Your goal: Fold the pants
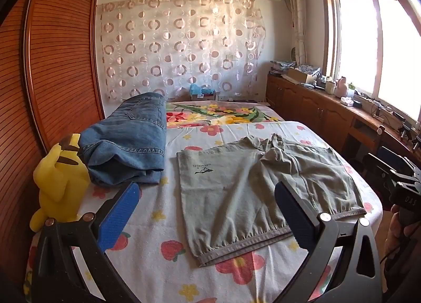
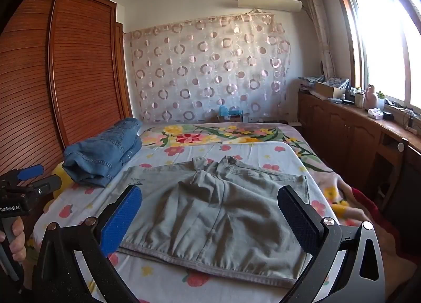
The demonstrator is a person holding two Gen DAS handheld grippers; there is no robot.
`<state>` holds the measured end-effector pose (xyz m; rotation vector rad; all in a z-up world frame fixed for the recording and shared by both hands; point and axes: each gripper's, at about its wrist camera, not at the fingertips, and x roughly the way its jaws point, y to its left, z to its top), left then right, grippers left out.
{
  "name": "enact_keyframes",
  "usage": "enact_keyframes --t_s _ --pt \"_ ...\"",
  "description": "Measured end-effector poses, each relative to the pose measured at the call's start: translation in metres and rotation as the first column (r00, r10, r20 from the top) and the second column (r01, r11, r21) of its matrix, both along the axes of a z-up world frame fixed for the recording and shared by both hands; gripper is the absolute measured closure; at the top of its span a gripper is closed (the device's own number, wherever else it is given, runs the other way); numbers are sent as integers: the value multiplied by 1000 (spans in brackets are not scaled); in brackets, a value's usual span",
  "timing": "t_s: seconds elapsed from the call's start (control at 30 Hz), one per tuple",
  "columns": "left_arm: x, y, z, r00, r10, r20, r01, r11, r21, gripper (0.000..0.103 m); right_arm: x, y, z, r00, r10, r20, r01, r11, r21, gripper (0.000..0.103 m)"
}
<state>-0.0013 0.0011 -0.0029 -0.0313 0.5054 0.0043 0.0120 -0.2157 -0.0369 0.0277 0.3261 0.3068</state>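
Both tools spread wide, holding nothing: left tool [image 1: 206, 213], right tool [image 2: 210, 217]. Grey pants [image 2: 218, 213] lie folded on bed [image 2: 163, 284], jeans [image 1: 126, 142] beside them.

Both wrist views — same bed [image 1: 147, 258]

Both black two-finger grippers with blue ribbed pads hover side by side. The left gripper [image 1: 208, 213] has its fingers spread wide, gripping nothing. The right gripper [image 2: 210, 218] is spread just as wide, also gripping nothing. A bare hand [image 2: 14, 237] grips the left handle.
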Motion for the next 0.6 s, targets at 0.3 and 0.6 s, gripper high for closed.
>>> enact_keyframes --t_s 0.3,0.6 --pt "-3 -2 6 1000 4 14 -4 1000 -4 0 2 -3 -2 1000 -14 -5 14 1000 -5 0" --pt "-7 -3 11 1000 8 28 -8 1000 -3 0 2 -3 -1 1000 -16 -2 16 1000 -5 0"
